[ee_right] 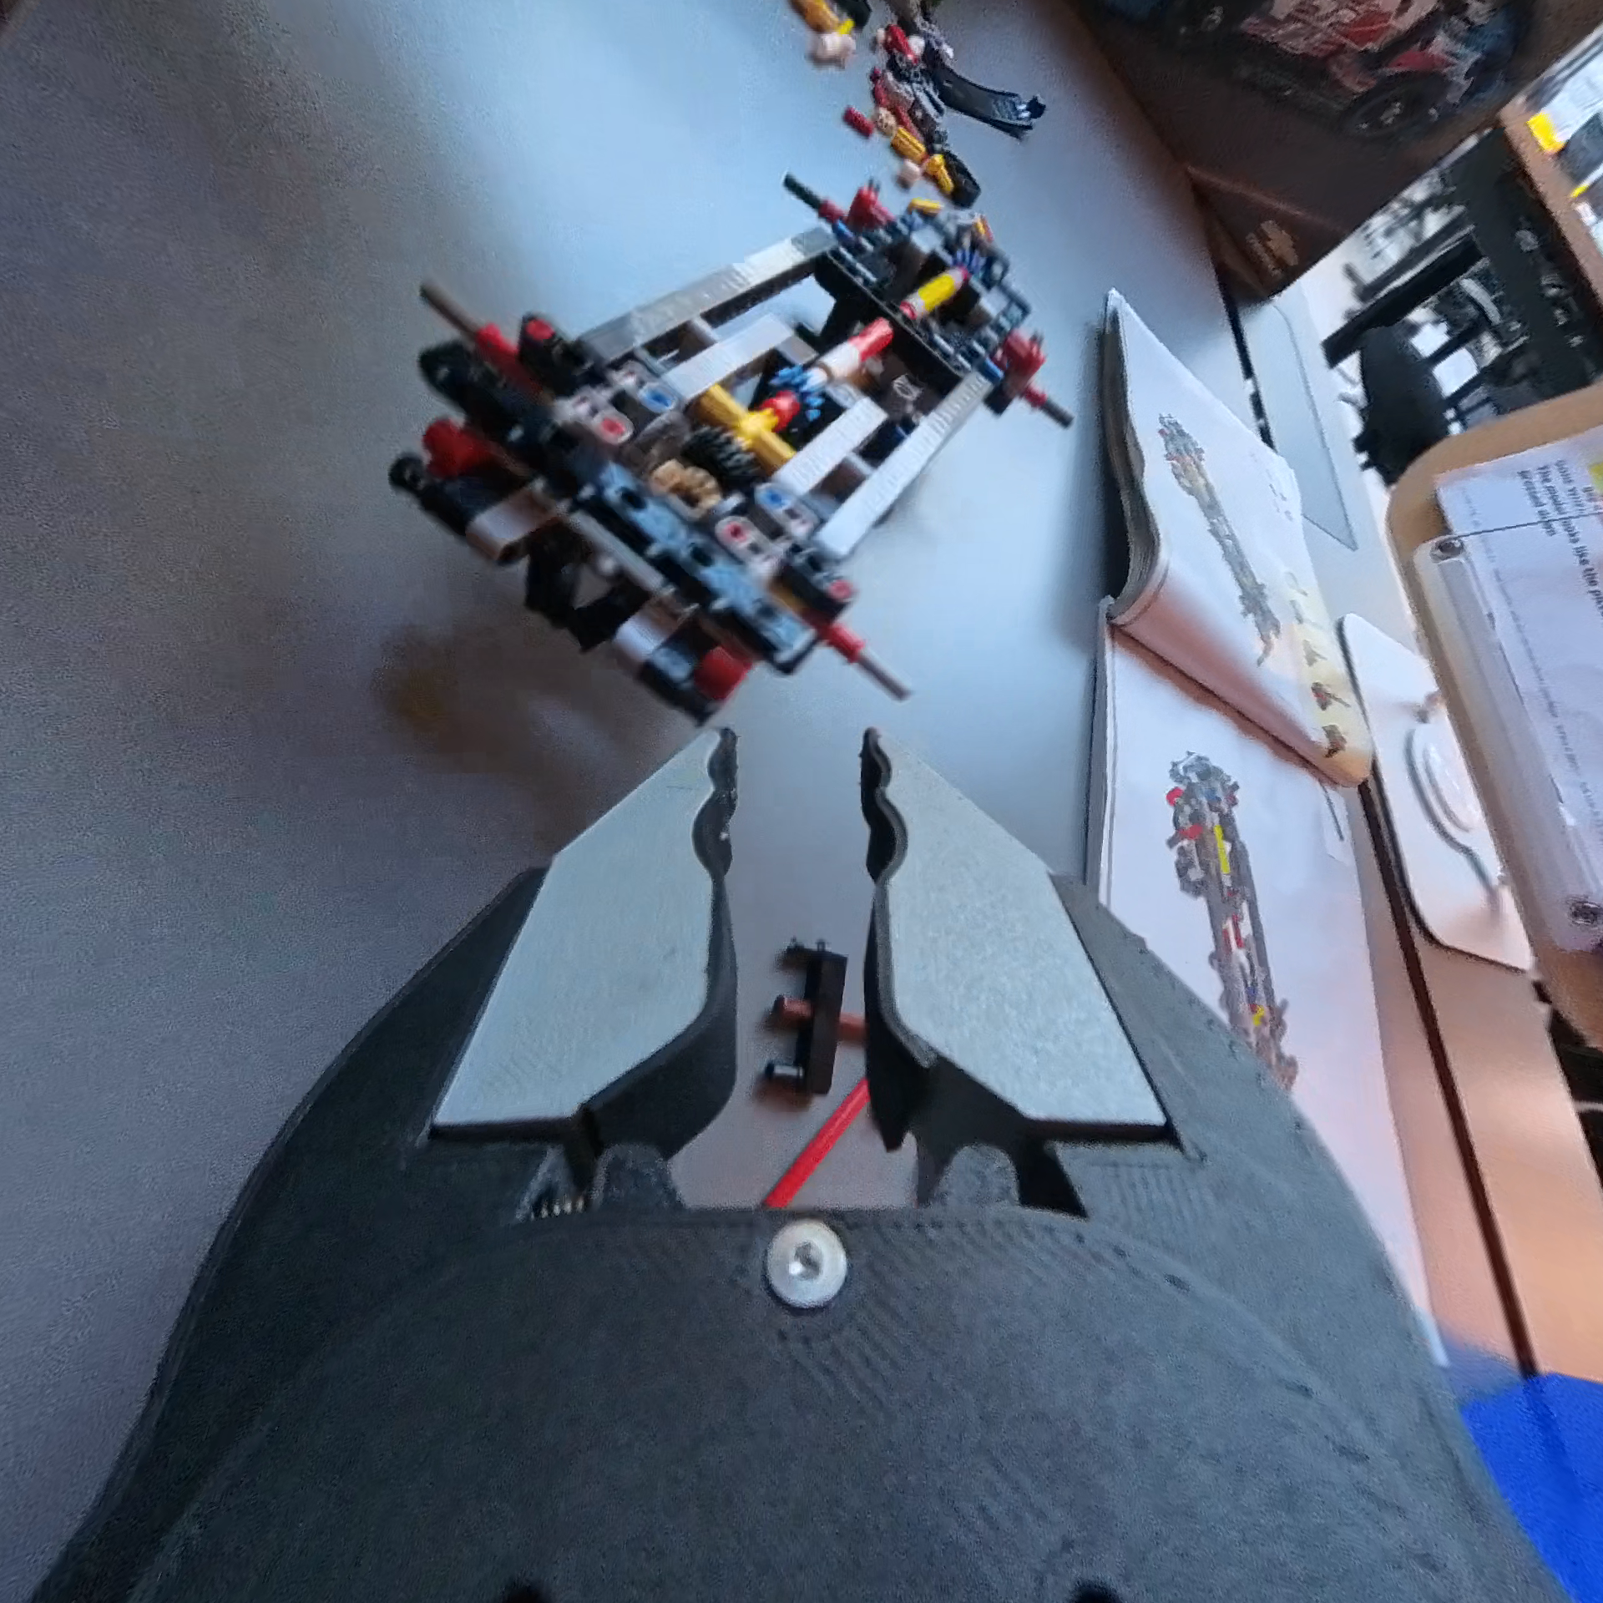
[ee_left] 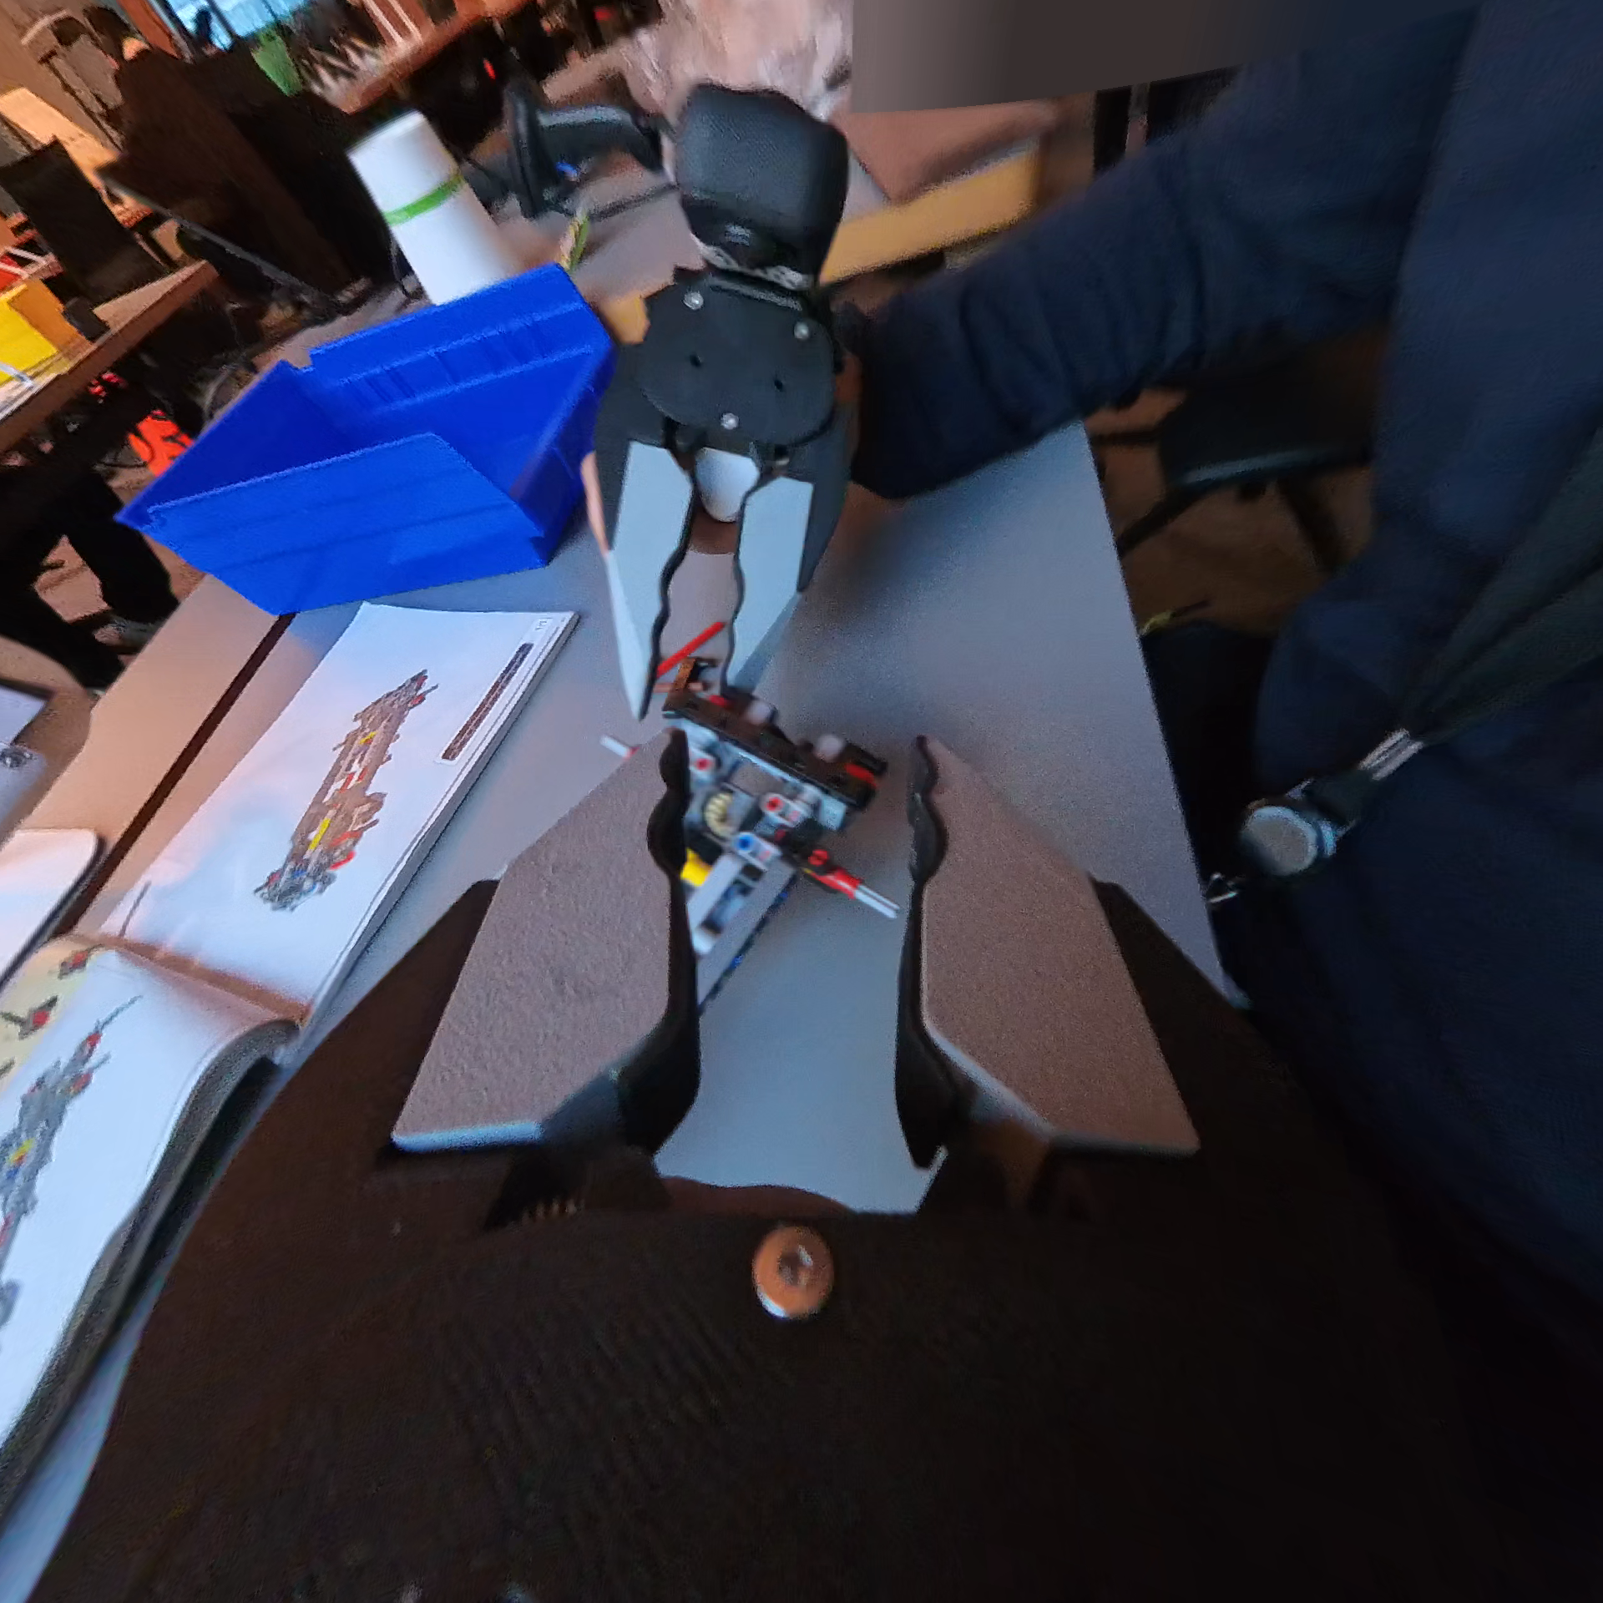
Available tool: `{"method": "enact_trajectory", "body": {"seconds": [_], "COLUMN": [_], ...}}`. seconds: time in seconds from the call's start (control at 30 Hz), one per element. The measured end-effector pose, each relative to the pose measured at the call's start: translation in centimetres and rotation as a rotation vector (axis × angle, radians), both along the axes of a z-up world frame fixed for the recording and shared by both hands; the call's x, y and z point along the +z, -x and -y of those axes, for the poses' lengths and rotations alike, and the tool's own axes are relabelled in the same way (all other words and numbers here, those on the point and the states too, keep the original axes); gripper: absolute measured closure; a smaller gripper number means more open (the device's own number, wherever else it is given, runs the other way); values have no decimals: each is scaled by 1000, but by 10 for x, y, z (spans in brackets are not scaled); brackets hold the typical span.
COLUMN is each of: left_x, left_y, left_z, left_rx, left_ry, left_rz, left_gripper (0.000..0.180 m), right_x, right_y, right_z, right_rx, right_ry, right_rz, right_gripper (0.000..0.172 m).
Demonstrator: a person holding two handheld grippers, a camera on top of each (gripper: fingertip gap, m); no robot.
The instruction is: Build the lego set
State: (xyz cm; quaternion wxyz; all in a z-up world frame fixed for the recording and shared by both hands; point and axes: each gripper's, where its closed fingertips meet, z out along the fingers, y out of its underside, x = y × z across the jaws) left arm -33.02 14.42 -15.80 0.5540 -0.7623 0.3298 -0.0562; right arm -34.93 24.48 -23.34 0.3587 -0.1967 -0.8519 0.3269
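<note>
blue bin (ee_left: 390,460) beside brick model (ee_left: 763,807)

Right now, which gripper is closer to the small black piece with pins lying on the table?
Right. The small black piece lies between the right gripper's open fingers, unpressed; the left gripper straddles the brick chassis beyond it.

Blue bin (ee_left: 390,468) beside open instruction booklet (ee_left: 347,798) (white roll (ee_left: 425,208) behind)
</note>
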Motion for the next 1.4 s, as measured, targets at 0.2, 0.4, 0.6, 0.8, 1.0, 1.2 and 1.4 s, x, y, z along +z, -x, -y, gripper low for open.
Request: {"method": "enact_trajectory", "body": {"seconds": [0.2,0.4,0.6,0.8,1.0,1.2,1.4], "left_x": [-14,-49,-77,-79,-63,-58,-54], "left_y": [86,135,138,113,82,53,100], "left_z": [9,12,13,44,81,97,85], "left_rx": [288,411,396,332,243,125,341], "left_ry": [121,247,361,480,486,449,339], "left_rz": [-29,-40,4,-6,43,96,58], "left_gripper": [126,110,98,89,121,111,108], "right_x": [13,30,57,71,64,49,47], "right_y": [-6,-10,-14,-18,-16,-13,-10], "right_z": [-37,-62,-92,-111,-113,-106,-108], "right_rx": [-88,-143,-223,-266,-280,-269,-275], "right_ry": [77,164,296,402,383,332,361], "right_rz": [28,-19,-105,-145,-122,-77,-90], "right_gripper": [142,147,152,153,153,153,154]}}
